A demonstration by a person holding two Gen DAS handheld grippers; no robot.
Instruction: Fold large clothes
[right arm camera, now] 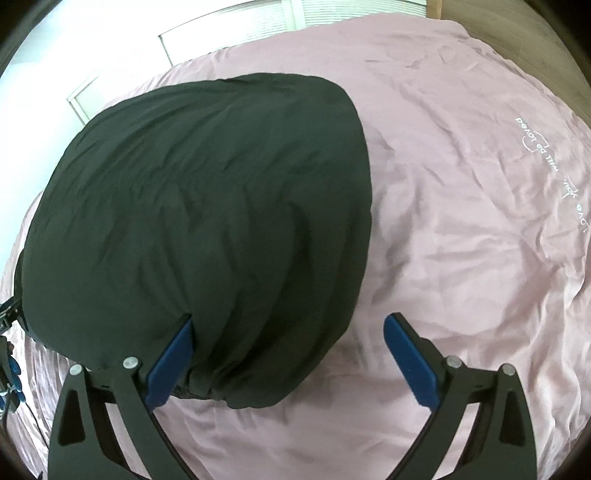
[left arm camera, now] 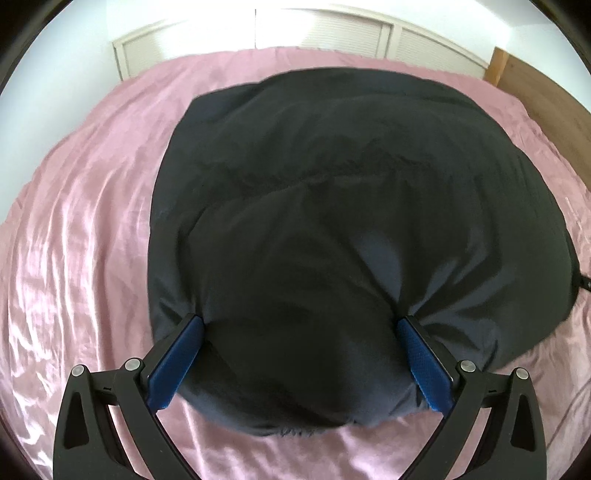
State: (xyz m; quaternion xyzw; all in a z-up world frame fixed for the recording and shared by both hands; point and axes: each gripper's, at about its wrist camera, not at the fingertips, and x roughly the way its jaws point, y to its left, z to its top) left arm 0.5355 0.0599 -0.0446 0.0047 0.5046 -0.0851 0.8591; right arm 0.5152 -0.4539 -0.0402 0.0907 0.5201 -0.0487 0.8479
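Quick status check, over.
Left tongs clamped on dark garment's near edge. Right tongs open, only one pad touching. Pink bedsheet clear.

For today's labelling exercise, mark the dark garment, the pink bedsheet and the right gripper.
dark garment [right arm camera: 207,192], right wrist view, middle of the fabric
pink bedsheet [right arm camera: 461,221], right wrist view, bare stretch beside the garment
right gripper [right arm camera: 291,328], right wrist view, midway between its fingertips

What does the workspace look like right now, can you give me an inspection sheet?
Surface: pink bedsheet, wrinkled, white lettering near one edge.
Job's things: dark garment, bunched in a mound on the sheet.
Clutter: nothing seen.
Grippers: left gripper straddles the garment's near edge, both pads against the cloth; right gripper open, garment edge beside one pad only.
Cables: nothing seen.
Surroundings: white louvered doors; wooden panel beside the bed.
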